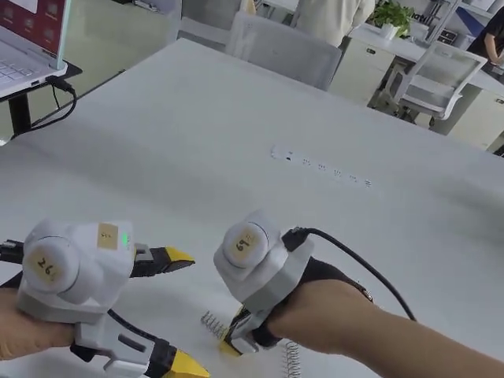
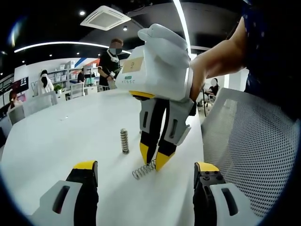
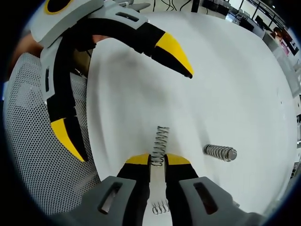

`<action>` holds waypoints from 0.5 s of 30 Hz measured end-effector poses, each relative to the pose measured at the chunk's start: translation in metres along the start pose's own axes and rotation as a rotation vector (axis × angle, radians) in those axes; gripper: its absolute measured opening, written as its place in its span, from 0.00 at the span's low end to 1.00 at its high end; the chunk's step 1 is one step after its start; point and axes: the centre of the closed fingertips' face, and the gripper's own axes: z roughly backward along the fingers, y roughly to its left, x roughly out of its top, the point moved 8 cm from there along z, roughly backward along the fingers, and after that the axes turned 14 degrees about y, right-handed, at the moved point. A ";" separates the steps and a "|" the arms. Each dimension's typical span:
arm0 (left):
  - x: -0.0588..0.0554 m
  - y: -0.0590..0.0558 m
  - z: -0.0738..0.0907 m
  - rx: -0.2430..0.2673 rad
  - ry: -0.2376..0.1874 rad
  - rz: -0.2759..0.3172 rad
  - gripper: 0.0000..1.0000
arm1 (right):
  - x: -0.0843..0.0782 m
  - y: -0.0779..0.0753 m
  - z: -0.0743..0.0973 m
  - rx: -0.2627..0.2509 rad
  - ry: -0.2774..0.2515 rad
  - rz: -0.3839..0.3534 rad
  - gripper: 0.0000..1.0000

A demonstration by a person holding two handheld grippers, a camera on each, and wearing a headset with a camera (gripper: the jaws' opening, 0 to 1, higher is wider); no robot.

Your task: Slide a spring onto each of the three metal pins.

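Note:
My right gripper (image 3: 159,157) points down at the white table (image 1: 236,134) and is shut on one end of a bare spring (image 3: 161,139). The spring's free end rests on the tabletop and stretches toward my left gripper (image 2: 146,165), which is open with nothing between its jaws. In the left gripper view, the right gripper (image 2: 155,159) pinches this spring (image 2: 142,170) at the table. A metal pin wearing a spring (image 2: 124,140) stands upright just beyond it, also seen as the pin (image 3: 219,152). In the head view the held spring (image 1: 211,322) pokes out left of the right gripper (image 1: 232,342).
Another loose spring (image 1: 293,358) lies by the wrist of the hand with the right gripper. A mesh chair back (image 2: 254,141) is close at the table's near edge. A laptop (image 1: 27,39) sits far left. People and chairs are beyond the far edge.

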 end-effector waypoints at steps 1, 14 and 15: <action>0.000 0.000 0.000 0.000 0.002 -0.002 0.81 | 0.000 0.000 0.000 0.001 -0.002 0.001 0.09; 0.007 -0.003 0.001 -0.018 0.016 -0.020 0.76 | -0.013 0.000 0.024 -0.005 -0.019 0.076 0.08; 0.008 -0.003 0.001 -0.020 0.013 -0.019 0.75 | -0.013 -0.001 0.026 -0.002 -0.023 0.075 0.08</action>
